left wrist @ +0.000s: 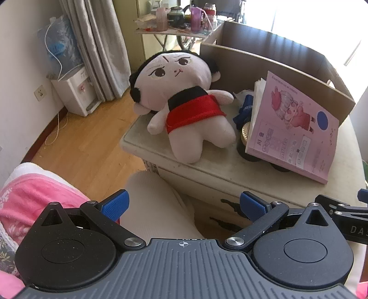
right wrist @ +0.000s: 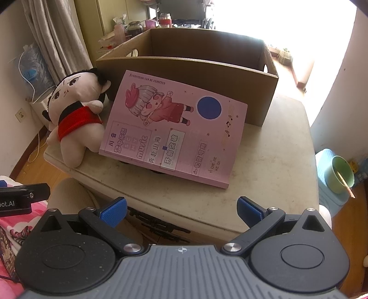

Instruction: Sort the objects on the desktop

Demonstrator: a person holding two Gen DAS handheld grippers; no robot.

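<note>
A plush doll (left wrist: 184, 101) (right wrist: 76, 119) in a red top lies on the left part of the cream table (left wrist: 230, 174) (right wrist: 271, 156). Beside it a pink notebook (left wrist: 294, 135) (right wrist: 174, 128) leans tilted over a dark jar with a gold lid (left wrist: 246, 140) and a blue item (left wrist: 245, 110). An open cardboard box (left wrist: 276, 66) (right wrist: 195, 57) stands behind them. My left gripper (left wrist: 184, 204) hovers open before the table's front edge, nothing between its blue pads. My right gripper (right wrist: 181, 208) is open too, short of the notebook, holding nothing.
A person's knee in pale trousers (left wrist: 156, 207) sits below the table edge. Pink bedding (left wrist: 34, 197) lies at the left. A water dispenser (left wrist: 73, 92) and curtain (left wrist: 99, 46) stand by the wall. A cluttered side table (left wrist: 179, 20) is behind. A green cup (right wrist: 340, 177) rests on a blue stool at the right.
</note>
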